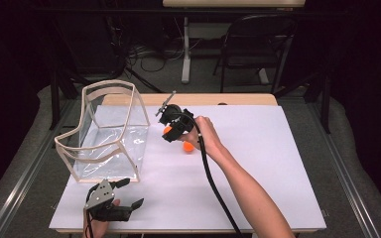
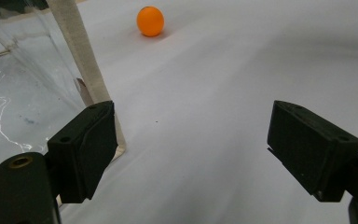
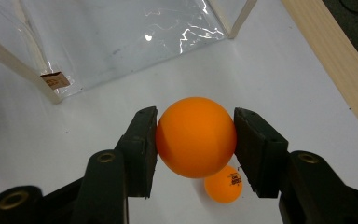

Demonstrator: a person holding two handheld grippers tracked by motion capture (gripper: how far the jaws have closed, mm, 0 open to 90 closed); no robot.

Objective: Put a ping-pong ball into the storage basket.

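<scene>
My right gripper [image 3: 196, 140] is shut on an orange ball [image 3: 196, 136], one pad pressing each side, and holds it just above the white table. In the high view that gripper [image 1: 168, 132] hangs right of the clear bag [image 1: 106, 134], which stands open-topped with beige trim. Below and right of the held ball [image 1: 167, 130], a second orange ball [image 1: 188, 146] lies loose on the table; the right gripper view has this loose ball [image 3: 223, 184] under the jaws. My left gripper [image 1: 130, 193] rests open near the front edge, with nothing between its jaws [image 2: 191, 140]. Beyond them lie the loose ball [image 2: 150, 21] and the bag's corner [image 2: 81, 56].
A white sheet [image 1: 258, 163] covers the table, with a wooden strip [image 1: 238, 99] along its far edge. A dark chair [image 1: 258, 44] and a table leg [image 1: 186, 49] stand on the floor behind. The right gripper's black cable [image 1: 213, 183] trails along the forearm.
</scene>
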